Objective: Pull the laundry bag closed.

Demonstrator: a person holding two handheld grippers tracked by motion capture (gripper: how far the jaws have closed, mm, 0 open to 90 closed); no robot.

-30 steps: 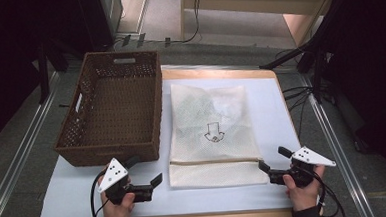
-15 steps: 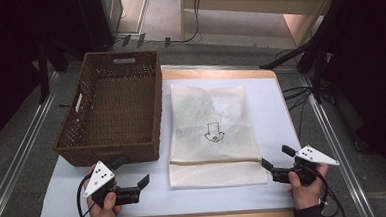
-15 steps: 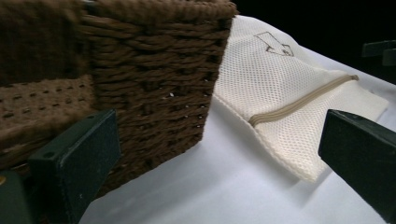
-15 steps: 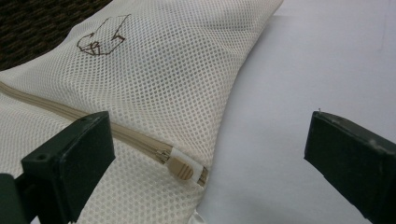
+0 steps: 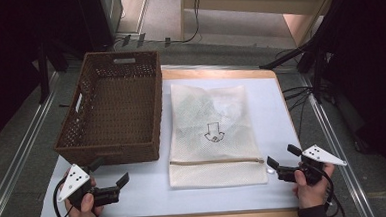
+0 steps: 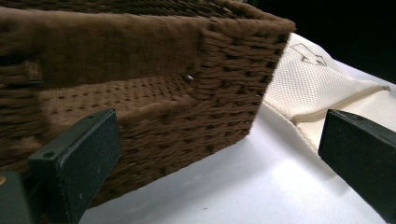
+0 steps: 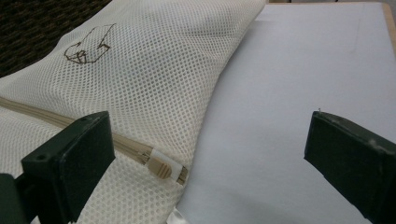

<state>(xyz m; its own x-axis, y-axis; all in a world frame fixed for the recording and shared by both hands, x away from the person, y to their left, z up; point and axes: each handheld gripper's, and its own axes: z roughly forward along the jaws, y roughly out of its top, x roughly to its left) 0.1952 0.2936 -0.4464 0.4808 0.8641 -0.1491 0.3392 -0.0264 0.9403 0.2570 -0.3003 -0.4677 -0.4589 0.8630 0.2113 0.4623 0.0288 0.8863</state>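
1. Zipper first: the right gripper [image 5: 280,163] sits just off the near right corner of the mesh bag [image 5: 213,132], jaws spread wide and holding nothing, and the zipper pull [image 7: 164,167] lies right ahead of it, at the bag's right edge. That pull looks like the thing to take.

2. Bag position: it lies flat on the white table cover [image 5: 276,114], just right of the wicker basket [image 5: 112,107] and not touching it, with the zipper line [image 5: 216,162] running across its near end.

3. Approach low and level from the bag's right side, so that one jaw slides under the pull and the other comes over it (the pull lies flat on the mesh, so a steep approach would likely pinch netting instead).

4. Close only on the pull tab, not on the tape beside it.

5. Left gripper [image 5: 113,178] rests off the bag's near left corner, in front of the basket's near wall, jaws also wide apart and empty. My judgement is that it should pin the bag's left corner before any pull.

6. Draw along the zipper line, parallel to the bag's near edge, to keep the mesh from bunching.
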